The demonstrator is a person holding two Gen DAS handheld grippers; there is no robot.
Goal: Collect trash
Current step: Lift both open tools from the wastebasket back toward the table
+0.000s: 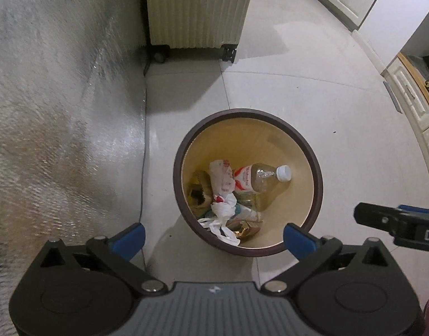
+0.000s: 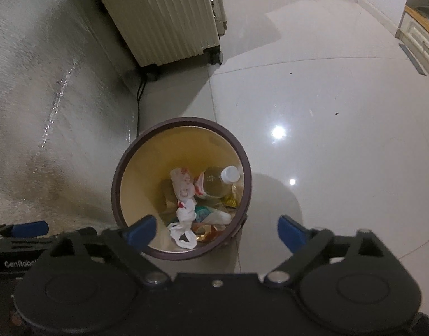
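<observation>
A round bin with a dark brown rim (image 1: 316, 173) (image 2: 116, 179) and a pale yellow inside stands on the tiled floor. In it lie a clear plastic bottle (image 1: 263, 175) (image 2: 217, 186) with a white cap, crumpled white plastic bags (image 1: 223, 184) (image 2: 183, 187), and gold and brown wrappers. My left gripper (image 1: 214, 236) hangs above the bin's near rim, jaws wide open, nothing between its blue pads. My right gripper (image 2: 216, 231) also hovers over the near rim, open and empty. In the left wrist view the right gripper (image 1: 396, 221) juts in from the right edge.
A cream ribbed suitcase (image 1: 197, 8) (image 2: 164, 14) on black wheels stands beyond the bin against a grey textured wall (image 1: 60, 98). A black cable (image 2: 139, 106) runs down beside the wall. White cabinets (image 1: 410, 103) line the right side. Glossy floor tiles (image 2: 312, 112) spread to the right.
</observation>
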